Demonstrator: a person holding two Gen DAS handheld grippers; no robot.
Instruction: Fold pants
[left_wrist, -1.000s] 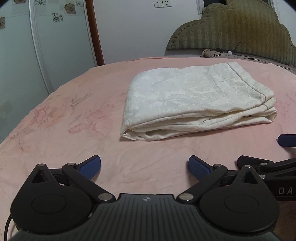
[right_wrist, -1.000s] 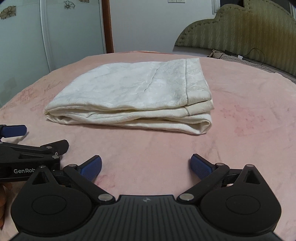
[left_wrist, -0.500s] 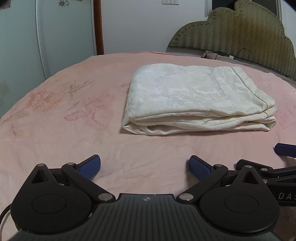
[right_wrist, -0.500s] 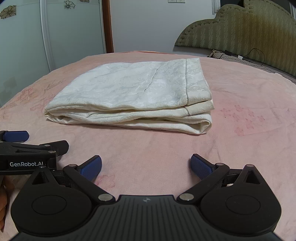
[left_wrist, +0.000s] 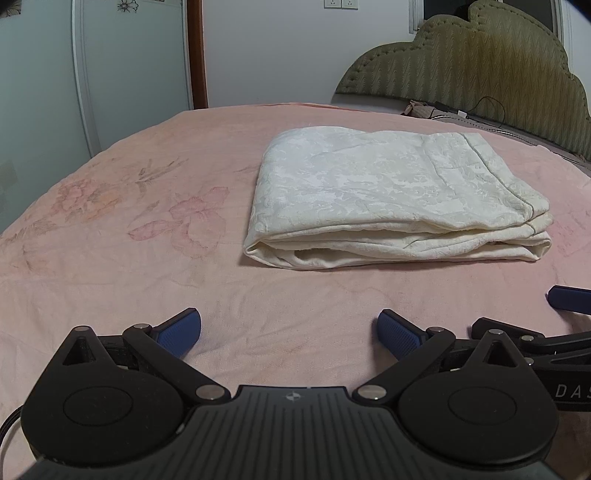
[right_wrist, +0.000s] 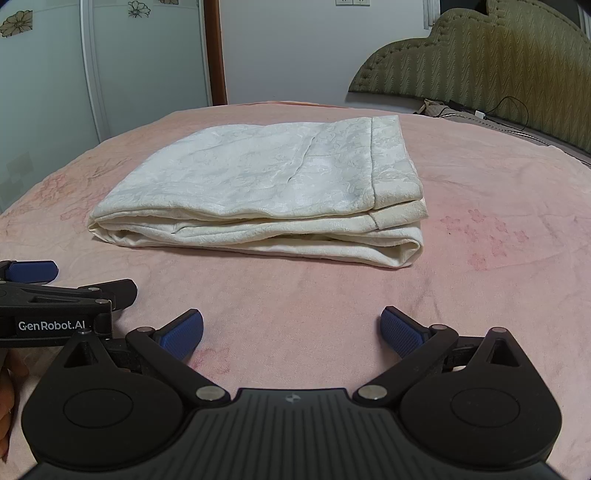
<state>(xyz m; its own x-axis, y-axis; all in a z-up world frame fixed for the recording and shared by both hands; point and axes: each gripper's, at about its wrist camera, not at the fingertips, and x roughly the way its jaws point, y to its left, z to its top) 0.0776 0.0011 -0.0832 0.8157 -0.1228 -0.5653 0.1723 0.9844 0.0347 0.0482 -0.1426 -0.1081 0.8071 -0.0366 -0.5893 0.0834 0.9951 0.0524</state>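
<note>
One pair of cream pants (left_wrist: 391, 199) lies folded into a flat rectangular bundle on the pink floral bedspread (left_wrist: 122, 229), with several stacked layers showing along its near edge and a hemmed band along its right side. Two hand-held grippers are in view, each with two blue-padded fingers. The left hand-held gripper (left_wrist: 289, 328) has its fingers spread wide, nothing between them, low over the bedspread and near the bundle without touching it. The right hand-held gripper (right_wrist: 291, 328) is likewise spread wide and empty, on the near side of the pants and apart from them. Each camera also catches the other tool at its edge: the right one at the right margin of the left wrist view, the left one at the left margin of the right wrist view. Beyond the bed stand one olive upholstered headboard (left_wrist: 480, 62) with a black cable (left_wrist: 491, 107) at its foot, one white wall (left_wrist: 280, 51) bearing two sockets, and pale wardrobe doors (right_wrist: 92, 70) with flower motifs.
</note>
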